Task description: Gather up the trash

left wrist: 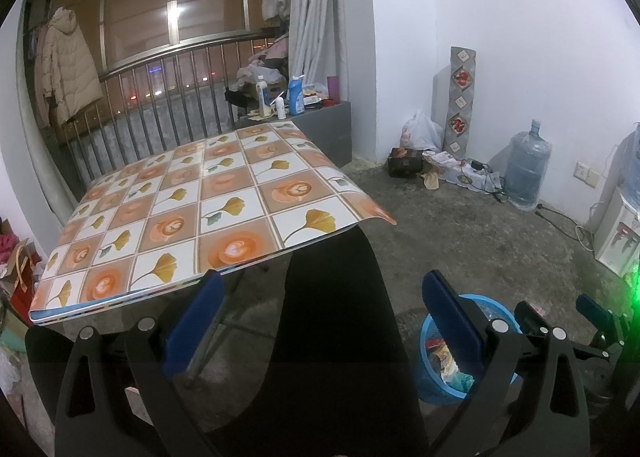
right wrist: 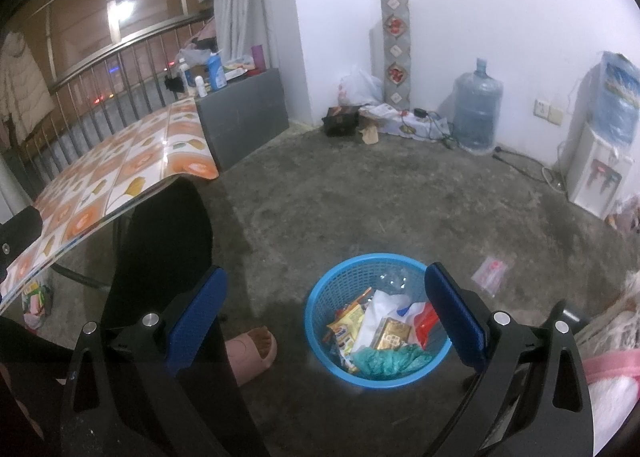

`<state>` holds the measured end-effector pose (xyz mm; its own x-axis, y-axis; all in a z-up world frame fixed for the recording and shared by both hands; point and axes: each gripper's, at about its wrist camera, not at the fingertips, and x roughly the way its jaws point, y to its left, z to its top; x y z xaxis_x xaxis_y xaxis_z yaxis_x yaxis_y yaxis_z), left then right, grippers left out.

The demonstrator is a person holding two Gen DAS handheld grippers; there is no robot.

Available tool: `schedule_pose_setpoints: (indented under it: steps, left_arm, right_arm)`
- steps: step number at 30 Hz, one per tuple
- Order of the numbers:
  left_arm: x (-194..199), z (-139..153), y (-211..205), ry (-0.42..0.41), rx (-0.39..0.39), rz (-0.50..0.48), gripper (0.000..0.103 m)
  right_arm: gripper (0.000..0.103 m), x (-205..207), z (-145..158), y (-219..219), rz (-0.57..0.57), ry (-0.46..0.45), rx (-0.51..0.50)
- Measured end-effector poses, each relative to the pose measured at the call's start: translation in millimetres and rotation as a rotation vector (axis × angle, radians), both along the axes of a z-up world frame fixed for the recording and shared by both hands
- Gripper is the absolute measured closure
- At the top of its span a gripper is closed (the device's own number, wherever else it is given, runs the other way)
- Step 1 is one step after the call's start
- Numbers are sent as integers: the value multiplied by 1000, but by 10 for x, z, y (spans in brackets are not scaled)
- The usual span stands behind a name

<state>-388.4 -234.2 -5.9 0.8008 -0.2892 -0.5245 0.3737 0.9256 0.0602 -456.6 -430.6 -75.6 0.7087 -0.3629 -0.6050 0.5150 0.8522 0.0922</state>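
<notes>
- The left gripper (left wrist: 324, 321) is hovering off the near edge of the table (left wrist: 120, 297), its blue fingers (left wrist: 194, 321) spread wide and gripping nothing.
- The right gripper (right wrist: 326, 321) is hanging above the blue basket (right wrist: 320, 293), its fingers (right wrist: 456, 317) also standing far apart — nothing is sitting between them.
- The basket is standing on the concrete floor (right wrist: 360, 197), to the right of the person's black-trousered leg (right wrist: 160, 249) and pink slipper (right wrist: 252, 353).
- Trash is lying inside the basket: a yellow snack wrapper (right wrist: 350, 317), white paper (right wrist: 380, 315), a gold packet (right wrist: 394, 333), a red-and-white wrapper (right wrist: 422, 321) and a crumpled teal piece (right wrist: 384, 361) at the near side.
- One small clear packet (right wrist: 490, 271) with pink print is lying on the floor to the right of the basket, apart from it.
- In the left wrist view the basket (left wrist: 432, 389) is showing partly behind the right-hand finger of that gripper.
- The tabletop is showing its orange-and-white checked cloth — flowers and leaves.
- A water jug (right wrist: 476, 113) is standing by the far wall, with a dispenser (right wrist: 596, 173) further right.
</notes>
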Motion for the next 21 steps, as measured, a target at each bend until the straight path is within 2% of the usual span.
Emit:
schedule_pose_setpoints:
  steps: [21]
  left_arm:
    - [-18,5,17,-11,19,34,5]
  right_arm:
    - [8,-11,8,-7,-5,-11,-2]
